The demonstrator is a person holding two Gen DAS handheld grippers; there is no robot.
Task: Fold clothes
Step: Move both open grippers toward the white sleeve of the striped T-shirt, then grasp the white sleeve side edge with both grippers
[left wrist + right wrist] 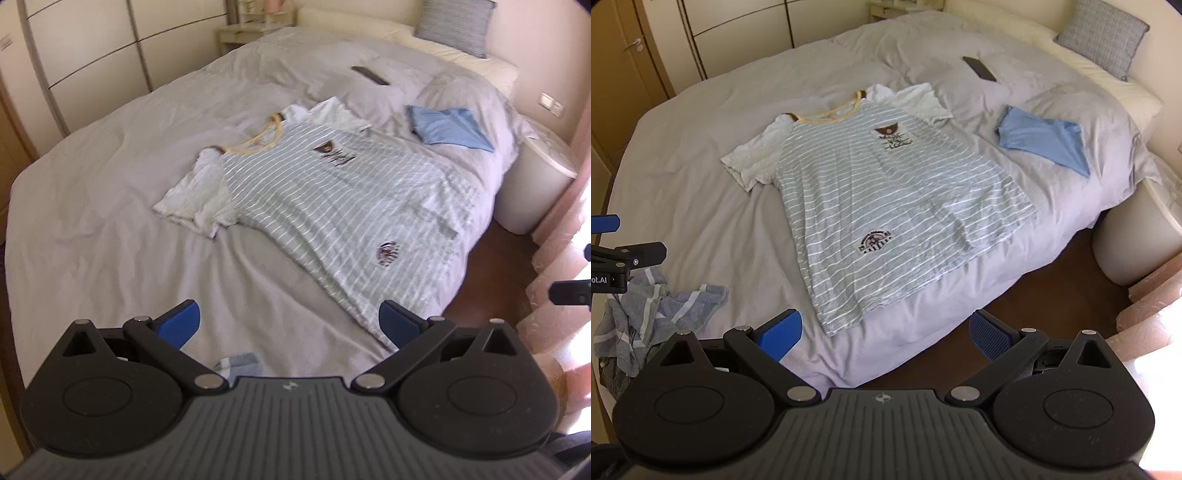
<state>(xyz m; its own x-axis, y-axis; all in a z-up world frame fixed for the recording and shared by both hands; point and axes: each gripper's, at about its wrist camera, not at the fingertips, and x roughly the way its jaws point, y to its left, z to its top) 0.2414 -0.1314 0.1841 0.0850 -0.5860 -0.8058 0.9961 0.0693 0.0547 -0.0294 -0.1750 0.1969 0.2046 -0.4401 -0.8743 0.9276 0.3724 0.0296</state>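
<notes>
A grey T-shirt with white stripes, white sleeves and a yellow collar point(882, 192) lies spread flat on the bed, hem toward me; it also shows in the left wrist view point(332, 206). My left gripper point(290, 323) is open and empty, hovering above the bed just short of the shirt's hem. My right gripper point(886, 334) is open and empty above the bed's front edge, below the hem. The left gripper's body point(613, 258) shows at the left edge of the right wrist view.
A folded blue garment point(1043, 138) lies at the right of the bed. A crumpled grey striped garment point(661, 310) lies at the front left. A dark phone point(979, 68) lies near the pillows point(1102, 37). A white bin point(535, 177) stands on the brown floor at the right.
</notes>
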